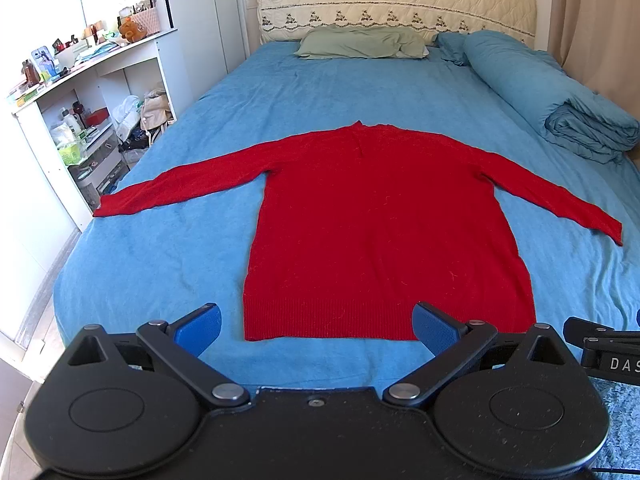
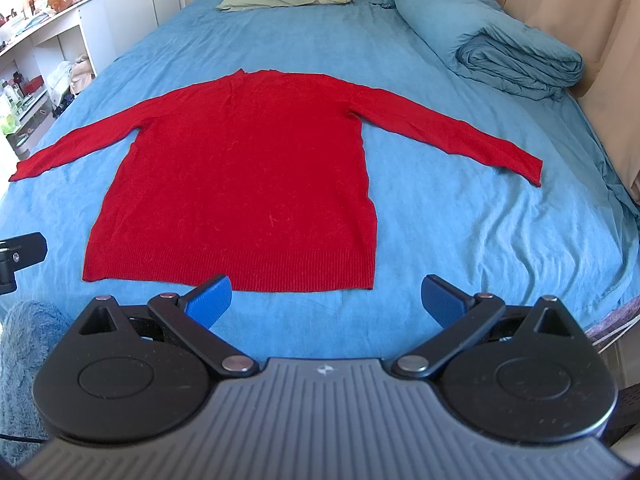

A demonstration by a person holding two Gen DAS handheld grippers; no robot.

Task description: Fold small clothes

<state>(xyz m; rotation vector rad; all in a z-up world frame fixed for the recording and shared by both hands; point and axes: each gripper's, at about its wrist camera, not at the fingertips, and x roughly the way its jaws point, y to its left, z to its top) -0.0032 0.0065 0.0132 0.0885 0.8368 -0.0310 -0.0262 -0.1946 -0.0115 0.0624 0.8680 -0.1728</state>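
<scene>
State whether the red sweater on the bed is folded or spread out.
Spread out. The red sweater lies flat on the blue bed sheet, both sleeves stretched sideways, hem straight, no layer doubled over.

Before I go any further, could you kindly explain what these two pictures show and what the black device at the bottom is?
Each picture comes from a camera mounted on a hand-held gripper, looking forward along its two blue-padded fingers. A person holds one in each hand. The left gripper and the right gripper both stand open and hold nothing. Ahead, a red sweater lies flat on a bed covered by a blue sheet, sleeves spread wide, hem nearest the cameras. A green pillow and a rolled blue duvet lie further back.
</scene>
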